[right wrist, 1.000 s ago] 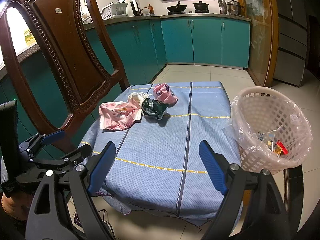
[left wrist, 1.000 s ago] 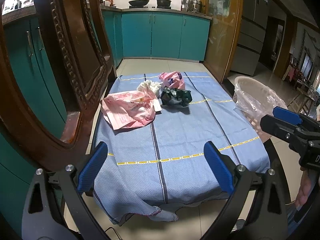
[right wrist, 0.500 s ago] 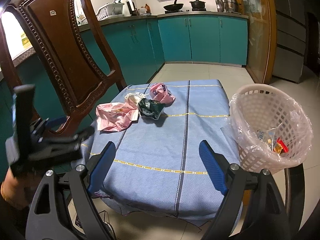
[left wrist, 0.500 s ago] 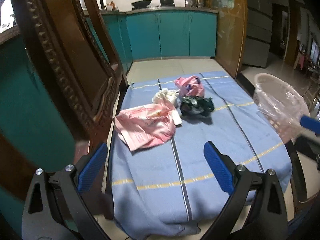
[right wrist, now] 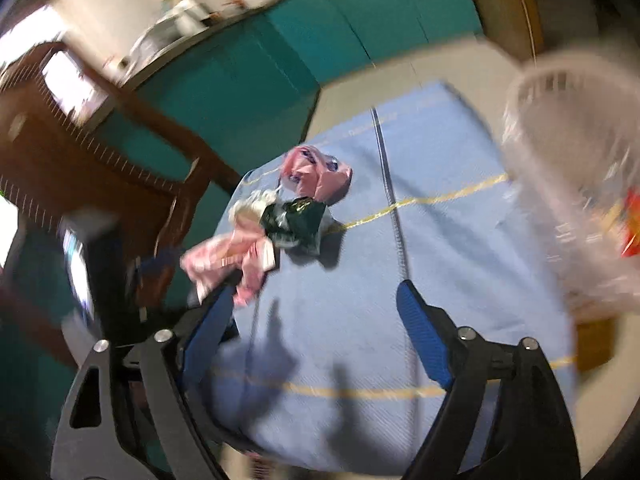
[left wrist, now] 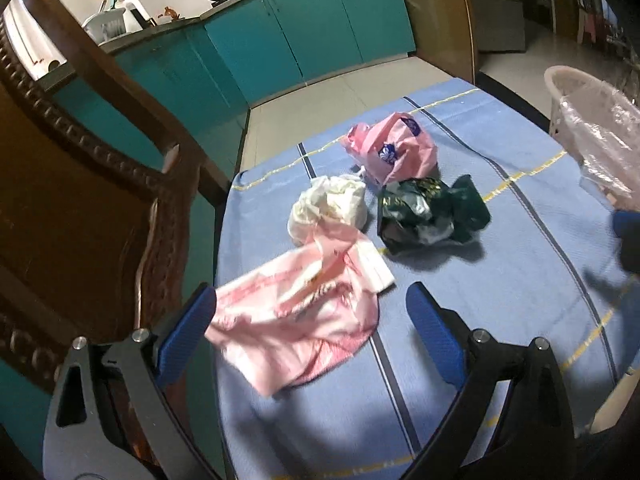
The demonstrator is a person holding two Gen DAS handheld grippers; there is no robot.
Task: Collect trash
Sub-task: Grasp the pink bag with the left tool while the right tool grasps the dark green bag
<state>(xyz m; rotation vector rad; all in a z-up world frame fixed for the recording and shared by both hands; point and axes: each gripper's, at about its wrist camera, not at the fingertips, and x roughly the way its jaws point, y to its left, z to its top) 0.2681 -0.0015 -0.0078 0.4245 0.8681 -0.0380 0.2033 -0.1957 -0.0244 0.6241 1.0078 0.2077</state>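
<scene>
above the blue cloth (left wrist: 460, 292), both tools gape empty; right's jaws just narrowed.

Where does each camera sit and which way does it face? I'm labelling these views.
Left wrist: on the left gripper, tilted down at the pink bag on the blue tablecloth; its open blue fingers show.
Right wrist: on the right gripper, tilted down at the same table, blurred; its open fingers show.
Shared: green wrapper, pink bags, basket, wooden chair, teal cabinets.
</scene>
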